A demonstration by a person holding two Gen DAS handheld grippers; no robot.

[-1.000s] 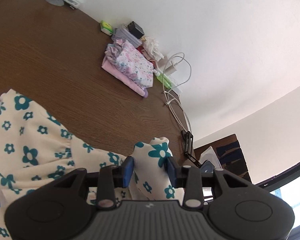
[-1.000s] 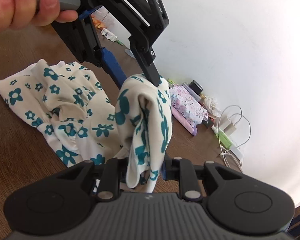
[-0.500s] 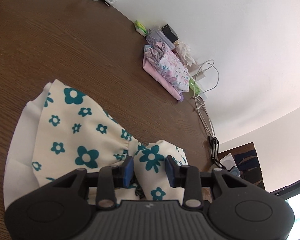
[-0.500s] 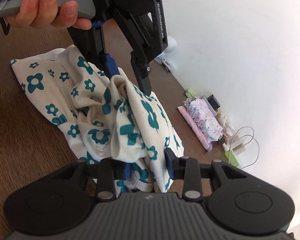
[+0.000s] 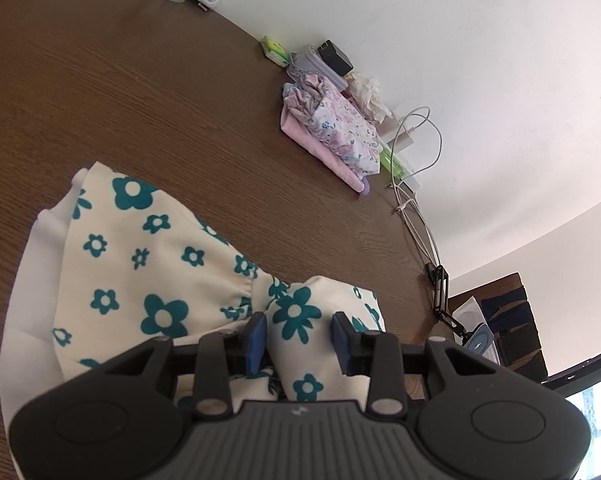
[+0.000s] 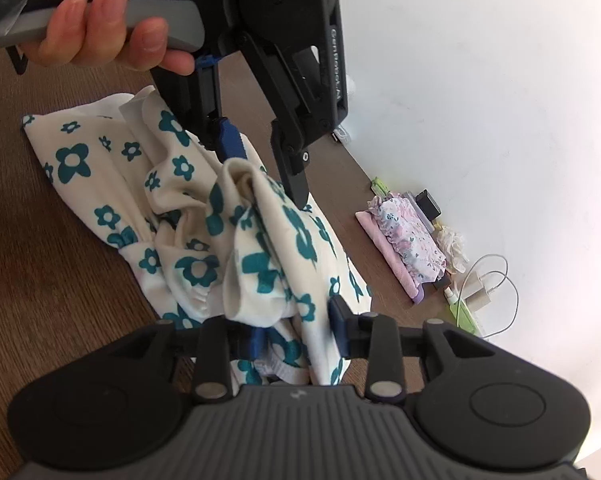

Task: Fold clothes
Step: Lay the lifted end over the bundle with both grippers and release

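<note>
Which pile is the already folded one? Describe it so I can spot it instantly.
Follow the brown table to its far edge along the white wall. The folded pile lies there: pink and lilac with tiny flowers, between a black box and white cables, unlike the cream garment with teal flowers.

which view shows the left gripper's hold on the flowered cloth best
The right wrist view: it shows the left gripper from outside, fingers closed on a raised fold of the flowered cloth, with the hand on its handle. The left wrist view shows only its own blue pads with cloth between them.
</note>
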